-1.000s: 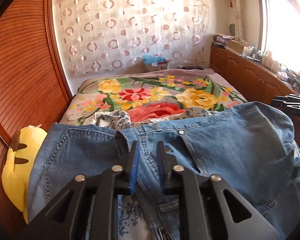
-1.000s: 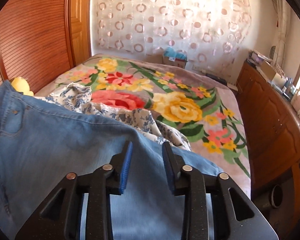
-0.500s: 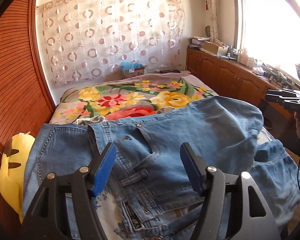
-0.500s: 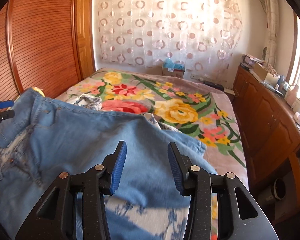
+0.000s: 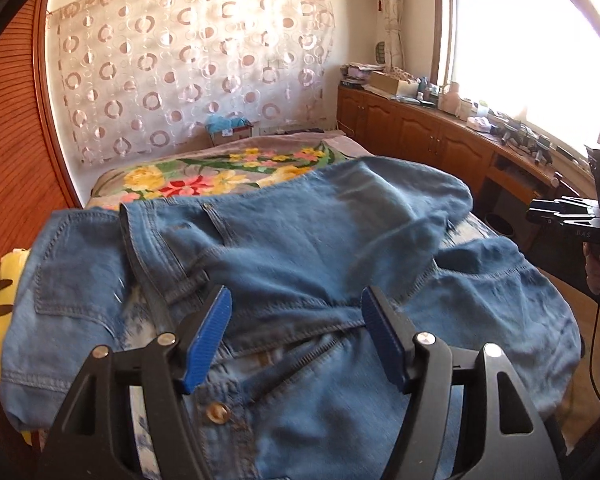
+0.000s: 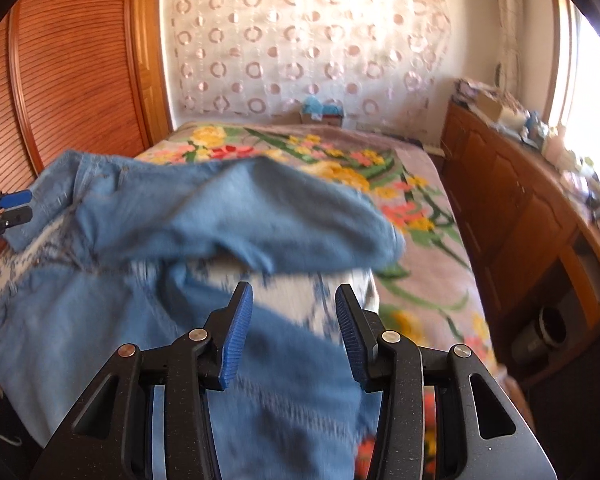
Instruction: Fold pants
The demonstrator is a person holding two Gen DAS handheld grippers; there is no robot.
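Observation:
Blue denim jeans (image 5: 300, 248) lie in a loose heap on the near end of the bed, waistband and button toward me, one leg folded over the top. They also show in the right wrist view (image 6: 204, 220), slightly blurred. My left gripper (image 5: 296, 336) is open and empty, just above the fly area. My right gripper (image 6: 294, 332) is open and empty above the lower leg fabric. The right gripper appears at the right edge of the left wrist view (image 5: 568, 216), and the left gripper at the left edge of the right wrist view (image 6: 8, 208).
A floral bedspread (image 6: 416, 208) covers the bed. A blue-and-white patterned cloth (image 6: 300, 292) lies under the jeans. A yellow plush toy (image 5: 0, 308) sits at the left. A wooden wardrobe (image 6: 72, 80) stands left, wooden cabinets (image 6: 512, 216) right, a cardboard box (image 5: 230, 130) beyond the bed.
Both grippers opened, let go of the jeans and pulled back. The jeans dropped into a heap on the bed, one leg folded over.

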